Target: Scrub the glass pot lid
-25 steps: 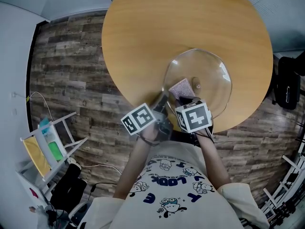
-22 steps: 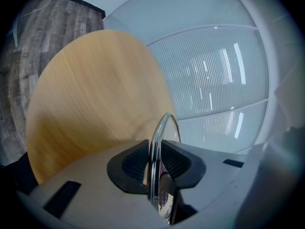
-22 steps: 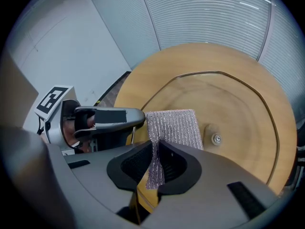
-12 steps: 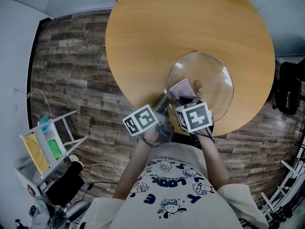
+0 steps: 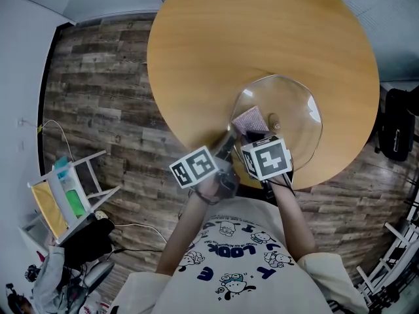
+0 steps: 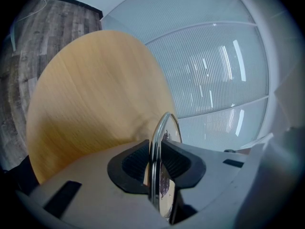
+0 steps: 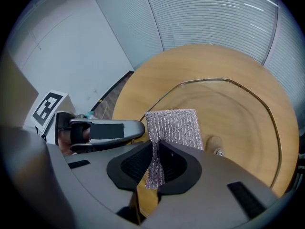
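The glass pot lid (image 5: 288, 110) with its metal rim is held tilted over the near edge of the round wooden table (image 5: 216, 38). My left gripper (image 5: 226, 150) is shut on the lid's rim (image 6: 155, 147), which stands edge-on between its jaws. My right gripper (image 5: 256, 135) is shut on a grey-pink scrubbing cloth (image 7: 175, 128). The cloth (image 5: 250, 119) lies flat against the lid's glass, just left of the lid's knob screw (image 7: 218, 152). In the right gripper view the lid (image 7: 238, 113) fills the middle, and the left gripper's fingers (image 7: 107, 130) clamp its left edge.
Dark wood-plank floor (image 5: 98, 97) surrounds the table. A small white rack (image 5: 65, 198) with yellow and green items stands at the lower left. A black object (image 5: 396, 123) sits at the right edge. White ribbed wall panels (image 6: 214, 61) rise beyond the table.
Both grippers and the lid have stayed almost still in the view; only the head camera has shifted slightly, moving the table a little to the right.
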`<state>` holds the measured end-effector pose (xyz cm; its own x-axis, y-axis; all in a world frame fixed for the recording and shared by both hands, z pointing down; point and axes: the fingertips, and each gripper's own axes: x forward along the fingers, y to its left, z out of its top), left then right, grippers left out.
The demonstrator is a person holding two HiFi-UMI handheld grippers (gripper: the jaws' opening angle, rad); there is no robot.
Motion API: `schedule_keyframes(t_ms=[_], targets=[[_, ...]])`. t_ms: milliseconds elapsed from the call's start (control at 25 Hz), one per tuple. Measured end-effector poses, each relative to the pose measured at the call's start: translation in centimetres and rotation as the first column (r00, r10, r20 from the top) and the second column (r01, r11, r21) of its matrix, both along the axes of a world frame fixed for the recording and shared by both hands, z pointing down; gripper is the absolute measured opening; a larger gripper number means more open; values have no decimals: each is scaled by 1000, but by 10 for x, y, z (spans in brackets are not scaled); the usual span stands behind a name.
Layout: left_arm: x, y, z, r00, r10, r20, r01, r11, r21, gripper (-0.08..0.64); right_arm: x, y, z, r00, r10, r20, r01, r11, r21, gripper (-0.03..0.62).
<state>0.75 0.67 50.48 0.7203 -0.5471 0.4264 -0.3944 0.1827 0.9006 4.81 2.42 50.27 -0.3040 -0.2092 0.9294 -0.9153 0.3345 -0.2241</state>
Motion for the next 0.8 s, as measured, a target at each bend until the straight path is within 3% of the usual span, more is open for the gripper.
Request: schedule_keyframes(t_ms=[800], targets=[[-3,-1,-1,1000,21,17,-21,1000,6,75,-1,-23,-1,1000,5,17,-5,1000,11,58]])
